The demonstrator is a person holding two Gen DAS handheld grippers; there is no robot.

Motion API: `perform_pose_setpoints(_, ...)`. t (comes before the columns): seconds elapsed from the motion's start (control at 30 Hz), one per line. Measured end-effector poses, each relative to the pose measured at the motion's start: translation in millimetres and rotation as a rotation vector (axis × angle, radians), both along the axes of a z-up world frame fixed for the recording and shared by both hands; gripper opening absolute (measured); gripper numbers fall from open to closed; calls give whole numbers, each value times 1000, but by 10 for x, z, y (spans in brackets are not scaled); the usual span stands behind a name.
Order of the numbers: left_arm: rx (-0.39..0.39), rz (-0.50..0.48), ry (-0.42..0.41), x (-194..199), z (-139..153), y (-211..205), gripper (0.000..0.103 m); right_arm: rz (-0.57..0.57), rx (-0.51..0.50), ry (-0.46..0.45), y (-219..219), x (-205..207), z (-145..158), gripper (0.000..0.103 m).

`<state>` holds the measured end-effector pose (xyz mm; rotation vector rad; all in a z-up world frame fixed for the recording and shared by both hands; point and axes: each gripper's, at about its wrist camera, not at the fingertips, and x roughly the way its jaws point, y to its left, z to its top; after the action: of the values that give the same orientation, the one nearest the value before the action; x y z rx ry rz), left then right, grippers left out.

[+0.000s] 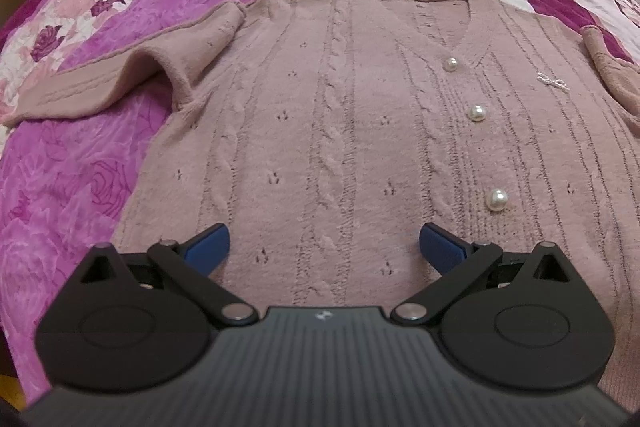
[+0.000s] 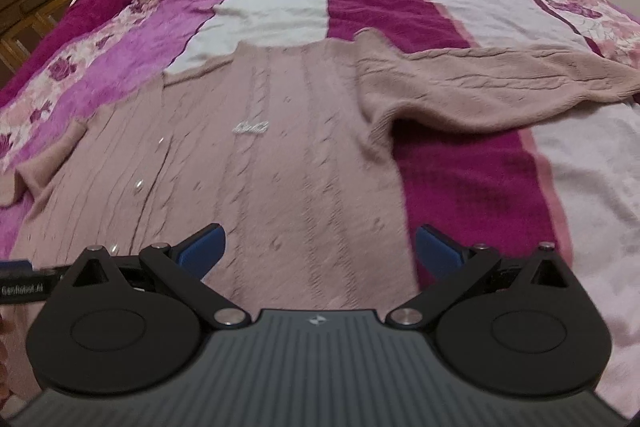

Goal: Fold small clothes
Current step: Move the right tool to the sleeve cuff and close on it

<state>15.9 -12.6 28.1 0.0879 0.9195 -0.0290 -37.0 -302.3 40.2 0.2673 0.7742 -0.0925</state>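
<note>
Left wrist view shows us the cardigan [image 1: 340, 115] lying flat and buttoned on the bedspread [image 1: 80, 187], its left sleeve [image 1: 100, 83] partly bent and its right sleeve [image 2: 500, 83] stretched out far right. Our left gripper [image 1: 324, 247] and right gripper [image 2: 320, 249] hover over its near hem, fingers spread, grasping nothing. We judge folding barely begun: sleeves and body remain.

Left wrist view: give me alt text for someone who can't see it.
A dusty-pink cable-knit cardigan lies flat and unfolded, front up, on a purple floral bedspread, with three pearl buttons fastened. The open left gripper hovers over its hem, holding nothing. One sleeve stretches out to the left.
</note>
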Motion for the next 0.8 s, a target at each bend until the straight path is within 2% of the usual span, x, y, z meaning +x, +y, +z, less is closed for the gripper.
perform_pose_setpoints(0.8,25,-19,24,142,88,-369,103,-151,0,-3,-1081,304,101,103)
